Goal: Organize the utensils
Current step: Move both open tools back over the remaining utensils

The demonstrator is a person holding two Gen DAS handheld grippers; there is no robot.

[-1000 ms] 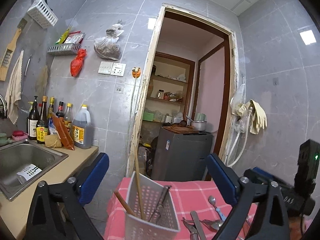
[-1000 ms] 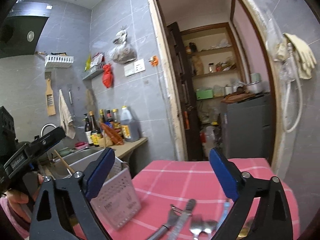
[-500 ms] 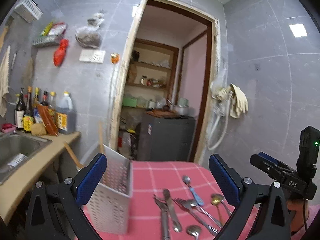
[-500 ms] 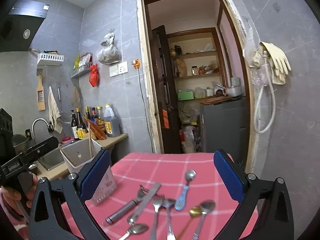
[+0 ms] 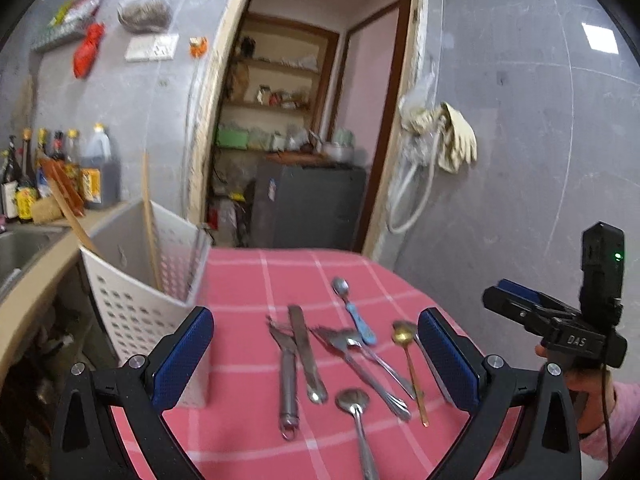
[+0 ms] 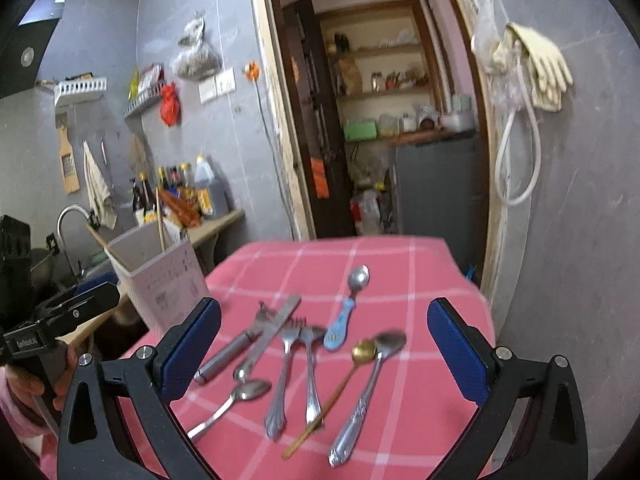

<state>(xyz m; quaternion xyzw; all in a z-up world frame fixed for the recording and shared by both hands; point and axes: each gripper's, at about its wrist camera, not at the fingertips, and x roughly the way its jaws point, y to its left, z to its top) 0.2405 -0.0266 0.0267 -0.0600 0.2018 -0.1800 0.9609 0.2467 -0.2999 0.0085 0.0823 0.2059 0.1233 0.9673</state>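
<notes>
While spread wide and grasping nothing, left hand-held gripper (image 5: 316,356) and right hand-held gripper (image 6: 324,348) above pink-checked worktop (image 6: 440,272). Loose utensils (image 6: 296,356) flat mid-cloth; white perforated basket (image 5: 136,304) at left edge, chopsticks (image 5: 149,216) upright inside.

We read two markings. The right gripper (image 5: 516,304), seen from the left wrist camera, carries "DAS" in light letters on its black body. The left gripper (image 6: 80,304), seen from the right wrist camera, carries a light line of print on its black body, apparently "GenRobot.AI". Bottle labels (image 6: 205,200) and the basket sticker (image 6: 160,300) are too blurred to read.
</notes>
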